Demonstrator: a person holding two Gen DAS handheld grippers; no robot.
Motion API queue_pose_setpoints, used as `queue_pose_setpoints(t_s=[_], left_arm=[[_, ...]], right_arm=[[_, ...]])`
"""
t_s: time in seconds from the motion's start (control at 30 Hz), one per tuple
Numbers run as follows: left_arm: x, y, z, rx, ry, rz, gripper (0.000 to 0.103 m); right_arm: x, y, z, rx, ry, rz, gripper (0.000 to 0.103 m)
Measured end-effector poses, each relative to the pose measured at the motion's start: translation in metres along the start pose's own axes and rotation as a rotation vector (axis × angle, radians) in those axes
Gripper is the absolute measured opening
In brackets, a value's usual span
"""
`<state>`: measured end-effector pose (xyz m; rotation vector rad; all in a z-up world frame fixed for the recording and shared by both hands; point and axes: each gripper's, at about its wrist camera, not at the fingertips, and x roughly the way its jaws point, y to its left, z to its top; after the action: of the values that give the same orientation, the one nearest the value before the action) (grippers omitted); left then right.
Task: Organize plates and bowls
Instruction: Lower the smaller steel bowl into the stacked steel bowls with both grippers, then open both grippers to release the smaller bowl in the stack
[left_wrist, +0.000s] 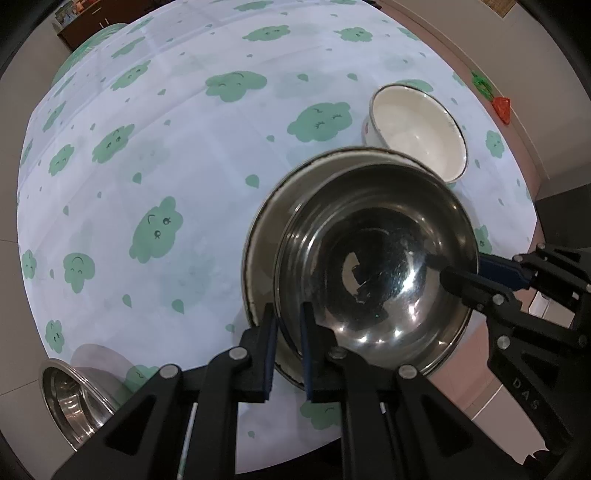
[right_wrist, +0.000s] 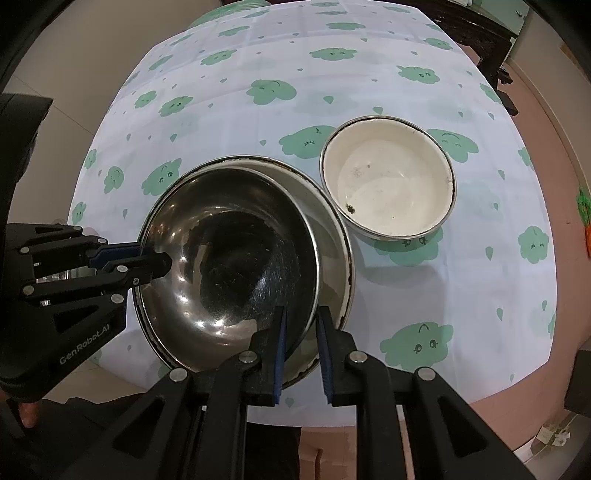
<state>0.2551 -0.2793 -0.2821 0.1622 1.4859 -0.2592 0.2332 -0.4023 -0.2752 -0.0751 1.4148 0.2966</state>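
A shiny steel bowl (left_wrist: 376, 273) (right_wrist: 229, 258) lies inside a wider, shallow metal basin (left_wrist: 266, 229) (right_wrist: 332, 236) with a dark rim, shifted toward one side of it. My left gripper (left_wrist: 288, 321) (right_wrist: 166, 262) is shut on the bowl's rim, one finger inside and one outside. On the opposite rim my right gripper (right_wrist: 301, 328) (left_wrist: 454, 275) is shut the same way. Whether the bowl rests on the basin or hangs just above it, I cannot tell. A white enamel bowl (left_wrist: 417, 129) (right_wrist: 388, 184) stands upright just behind the basin.
The table (left_wrist: 184, 147) (right_wrist: 443, 295) wears a white cloth printed with green clouds. A stack of steel bowls (left_wrist: 70, 398) sits at its near left edge. Dark wooden furniture (right_wrist: 484, 37) stands beyond the far right corner. Tiled floor surrounds the table.
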Motion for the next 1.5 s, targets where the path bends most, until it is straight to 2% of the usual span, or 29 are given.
queue_pose_setpoints(t_s=[0.47, 0.63, 0.77, 0.83, 1.07, 1.1, 1.2, 1.23, 1.5], left_arm=[[0.002, 0.003, -0.004, -0.024, 0.000, -0.001, 0.011], [-0.001, 0.004, -0.004, -0.028, -0.005, 0.002, 0.012], [-0.006, 0.008, -0.002, -0.037, -0.019, 0.000, 0.014], [-0.008, 0.010, -0.003, -0.041, -0.025, -0.005, 0.015], [-0.016, 0.013, -0.004, -0.052, -0.045, 0.002, 0.015], [-0.018, 0.013, -0.003, -0.053, -0.053, 0.004, 0.018], [-0.025, 0.015, -0.001, -0.059, -0.074, 0.013, 0.036], [-0.027, 0.016, -0.001, -0.060, -0.083, 0.016, 0.038], [-0.039, 0.012, 0.013, -0.048, -0.128, 0.024, 0.038]], right_arm=[[0.000, 0.001, 0.000, -0.005, -0.002, 0.002, 0.021], [0.000, 0.007, 0.001, -0.027, -0.003, 0.027, 0.040], [-0.002, 0.008, 0.002, -0.032, -0.015, 0.025, 0.043], [-0.004, 0.007, 0.002, -0.030, -0.023, 0.033, 0.050], [-0.009, 0.007, 0.005, -0.028, -0.047, 0.021, 0.052], [-0.010, 0.007, 0.005, -0.028, -0.049, 0.019, 0.052], [-0.014, 0.006, 0.005, -0.024, -0.059, 0.024, 0.052], [-0.014, 0.005, 0.004, -0.022, -0.061, 0.025, 0.052], [-0.029, -0.001, 0.006, 0.005, -0.101, 0.043, 0.052]])
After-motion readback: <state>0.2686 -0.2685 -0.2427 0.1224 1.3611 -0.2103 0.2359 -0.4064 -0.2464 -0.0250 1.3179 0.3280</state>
